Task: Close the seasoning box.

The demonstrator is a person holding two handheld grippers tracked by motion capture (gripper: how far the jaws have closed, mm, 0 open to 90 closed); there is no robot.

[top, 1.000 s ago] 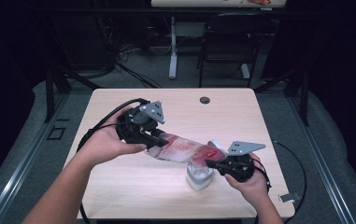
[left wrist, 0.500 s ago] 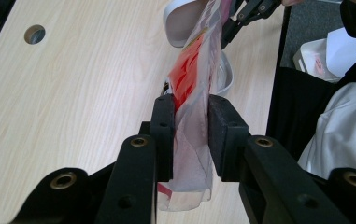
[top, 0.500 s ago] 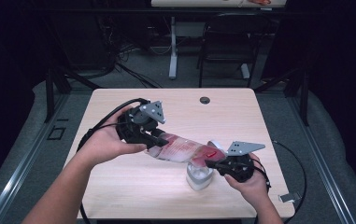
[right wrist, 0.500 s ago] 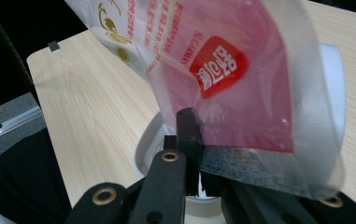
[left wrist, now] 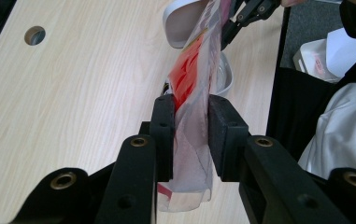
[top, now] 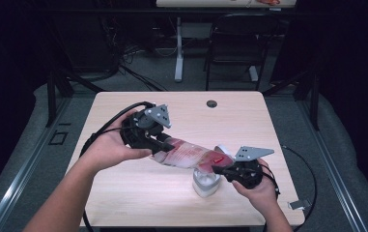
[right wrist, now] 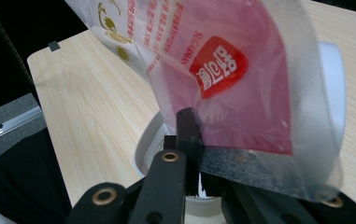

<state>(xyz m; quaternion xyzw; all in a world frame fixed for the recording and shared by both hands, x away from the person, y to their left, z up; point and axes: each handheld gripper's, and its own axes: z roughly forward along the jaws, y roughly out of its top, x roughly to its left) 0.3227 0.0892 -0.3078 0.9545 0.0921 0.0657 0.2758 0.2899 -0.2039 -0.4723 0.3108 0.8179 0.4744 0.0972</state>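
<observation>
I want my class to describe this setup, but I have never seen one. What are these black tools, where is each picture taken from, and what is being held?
A person holds a two-jaw tool in each hand. The high view looks down on a wooden table. The other two views come from cameras riding on each tool, looking along its jaws. The left claw and right claw each pinch one end of a clear plastic bag with red print, stretched between them above the table. The left gripper view shows its pads pressing the bag. Under the bag's right end stands a white container with its lid open.
</observation>
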